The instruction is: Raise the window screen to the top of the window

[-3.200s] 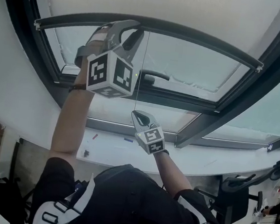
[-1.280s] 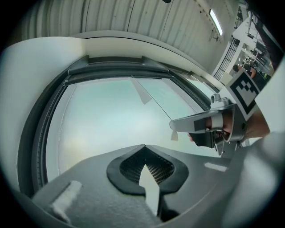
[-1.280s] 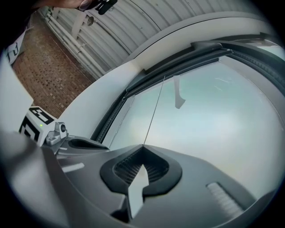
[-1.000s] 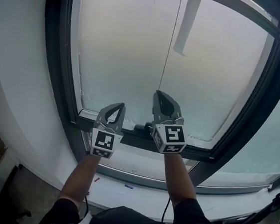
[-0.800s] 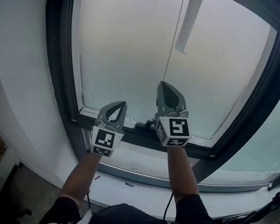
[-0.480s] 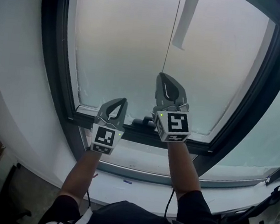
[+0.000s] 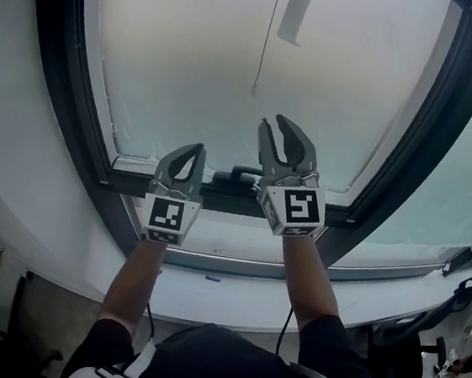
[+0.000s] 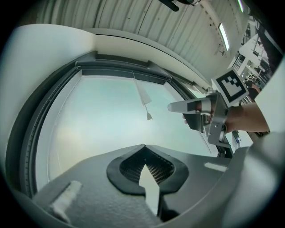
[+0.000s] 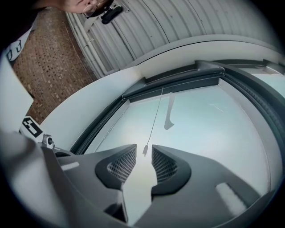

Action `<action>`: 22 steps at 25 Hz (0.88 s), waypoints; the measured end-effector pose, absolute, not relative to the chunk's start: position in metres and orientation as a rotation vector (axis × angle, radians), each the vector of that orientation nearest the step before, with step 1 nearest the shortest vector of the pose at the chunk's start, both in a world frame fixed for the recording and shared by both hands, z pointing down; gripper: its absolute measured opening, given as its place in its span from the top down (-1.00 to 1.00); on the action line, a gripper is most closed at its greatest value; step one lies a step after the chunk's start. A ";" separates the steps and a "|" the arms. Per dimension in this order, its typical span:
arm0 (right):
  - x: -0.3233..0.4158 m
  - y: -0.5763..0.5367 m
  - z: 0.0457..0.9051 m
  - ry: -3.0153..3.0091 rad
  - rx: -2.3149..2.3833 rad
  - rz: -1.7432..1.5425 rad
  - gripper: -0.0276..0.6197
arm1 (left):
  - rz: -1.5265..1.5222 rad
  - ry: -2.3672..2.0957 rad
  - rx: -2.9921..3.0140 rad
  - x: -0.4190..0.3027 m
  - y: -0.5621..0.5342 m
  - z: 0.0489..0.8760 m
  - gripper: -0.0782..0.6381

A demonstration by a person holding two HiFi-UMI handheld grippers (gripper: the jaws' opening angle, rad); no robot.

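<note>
The window's glass [image 7: 233, 65] stands bare, and the dark bar of the raised screen [image 9: 178, 80] sits along the top of the frame. A thin pull cord [image 7: 268, 35] hangs down the pane and ends in a small weight [image 7: 253, 90]. My right gripper [image 7: 274, 123] is just below that weight. Its jaws have just been opening and stand apart, with nothing pressed between them. In the right gripper view the weight [image 9: 144, 150] shows in the gap beyond the tips, untouched. My left gripper [image 7: 198, 148] is shut and empty, lower left of the right one.
A dark window handle [image 7: 237, 176] sits on the lower frame between the grippers. A pale strip [image 7: 294, 13] hangs by the cord. Below run the white sill [image 7: 233, 289] and a chair [image 7: 461, 290] at the right. A brick wall [image 9: 49, 58] lies left.
The right gripper's jaws, shut on the cord before, now stand apart. The cord's end has left them and hangs free just above. The left gripper has hardly moved.
</note>
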State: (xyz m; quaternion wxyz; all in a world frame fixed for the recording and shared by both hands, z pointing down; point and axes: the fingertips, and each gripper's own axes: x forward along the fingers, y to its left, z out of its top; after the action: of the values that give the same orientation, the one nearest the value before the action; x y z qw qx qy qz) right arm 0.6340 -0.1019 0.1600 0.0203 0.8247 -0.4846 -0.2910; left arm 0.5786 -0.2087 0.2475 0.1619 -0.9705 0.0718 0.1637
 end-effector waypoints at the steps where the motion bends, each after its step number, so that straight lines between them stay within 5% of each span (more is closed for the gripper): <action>1: 0.634 -0.095 0.170 -1.488 2.584 -0.880 0.61 | 0.486 0.192 -2.774 0.577 -0.207 0.249 0.77; 22: 0.573 0.118 0.367 -1.619 2.906 -0.322 0.88 | 0.542 -0.229 -3.199 0.497 -0.103 0.353 0.77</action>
State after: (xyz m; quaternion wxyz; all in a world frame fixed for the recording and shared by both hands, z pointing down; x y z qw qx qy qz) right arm 0.5733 0.1181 0.3670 -0.1002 0.8651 -0.4820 -0.0958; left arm 0.4975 -0.1030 0.3531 -0.0554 -0.9820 -0.0702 0.1662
